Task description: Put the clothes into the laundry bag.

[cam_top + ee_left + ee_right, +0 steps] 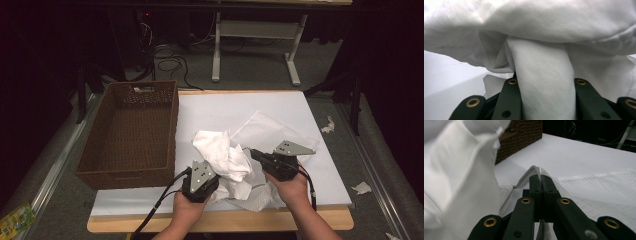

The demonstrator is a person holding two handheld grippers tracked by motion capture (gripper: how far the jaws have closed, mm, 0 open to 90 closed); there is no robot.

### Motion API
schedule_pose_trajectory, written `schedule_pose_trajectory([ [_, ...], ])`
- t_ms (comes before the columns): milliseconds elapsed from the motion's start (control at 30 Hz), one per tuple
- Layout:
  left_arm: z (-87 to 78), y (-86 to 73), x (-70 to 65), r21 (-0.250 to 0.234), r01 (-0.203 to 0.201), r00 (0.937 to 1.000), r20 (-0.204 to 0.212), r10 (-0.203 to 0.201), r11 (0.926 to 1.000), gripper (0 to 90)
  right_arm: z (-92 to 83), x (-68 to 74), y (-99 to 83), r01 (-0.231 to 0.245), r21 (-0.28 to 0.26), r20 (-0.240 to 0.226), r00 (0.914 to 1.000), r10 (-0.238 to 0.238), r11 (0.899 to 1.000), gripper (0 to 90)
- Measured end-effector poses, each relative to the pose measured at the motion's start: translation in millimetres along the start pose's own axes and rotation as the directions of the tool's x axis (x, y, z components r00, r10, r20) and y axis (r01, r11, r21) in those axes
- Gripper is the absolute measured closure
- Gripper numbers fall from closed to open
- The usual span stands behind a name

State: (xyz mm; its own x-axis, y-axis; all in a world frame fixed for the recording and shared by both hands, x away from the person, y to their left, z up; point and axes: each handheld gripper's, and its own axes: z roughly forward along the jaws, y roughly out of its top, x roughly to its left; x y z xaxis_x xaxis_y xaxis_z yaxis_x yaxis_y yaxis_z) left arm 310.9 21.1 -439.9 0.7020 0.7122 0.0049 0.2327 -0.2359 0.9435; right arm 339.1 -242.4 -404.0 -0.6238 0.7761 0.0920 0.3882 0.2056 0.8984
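Note:
A crumpled white cloth is bunched on the white table top, partly over a flat white mesh bag. My left gripper comes in from the front edge and is shut on a thick fold of the cloth, which runs up between its jaws and hides their tips. My right gripper points left from the right hand. Its jaws are pressed together on the mesh bag's edge, with a zipper strip showing below them. The cloth hangs close on the left in the right gripper view.
A brown wicker basket with nothing in it stands at the table's left, its corner just beyond the cloth. Paper scraps lie on the floor at the right. A desk frame and cables stand beyond the far edge.

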Motion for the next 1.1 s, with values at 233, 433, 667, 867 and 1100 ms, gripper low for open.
schedule_pose_trajectory([
  [233, 30.9, -5.2, -3.1, 0.067, -0.026, 0.9993, -0.026, 0.027, 0.9974, 72.7, -12.0, -0.1, 6.3, -0.01, -0.043, -0.005, 0.9999, 0.009, 0.999, 89.5],
  [433, 52.6, 3.2, 9.9, 0.111, -0.071, 0.9927, -0.09, 0.081, 0.9913, 72.7, -16.0, -0.3, 8.3, -0.005, -0.06, -0.011, 0.9999, 0.004, 0.998, 89.5],
  [667, 47.2, 11.4, 6.4, 0.078, -0.073, 0.9941, -0.075, 0.079, 0.9943, 72.2, -11.5, -6.4, 11.4, -0.029, -0.069, -0.009, 0.9995, 0.029, 0.997, 89.5],
  [867, 47.4, -1.3, -13.2, 0.082, -0.164, 0.9855, -0.031, 0.167, 0.9831, 71.0, -6.2, -5.1, 10.8, -0.033, -0.062, -0.008, 0.9994, 0.032, 0.998, 89.5],
  [1100, 62.0, -1.3, -6.5, 0.162, -0.134, 0.989, -0.042, 0.142, 0.9777, 61.0, -12.2, 4.2, 15.5, -0.009, -0.079, -0.031, 0.9995, 0.007, 0.997, 89.5],
])
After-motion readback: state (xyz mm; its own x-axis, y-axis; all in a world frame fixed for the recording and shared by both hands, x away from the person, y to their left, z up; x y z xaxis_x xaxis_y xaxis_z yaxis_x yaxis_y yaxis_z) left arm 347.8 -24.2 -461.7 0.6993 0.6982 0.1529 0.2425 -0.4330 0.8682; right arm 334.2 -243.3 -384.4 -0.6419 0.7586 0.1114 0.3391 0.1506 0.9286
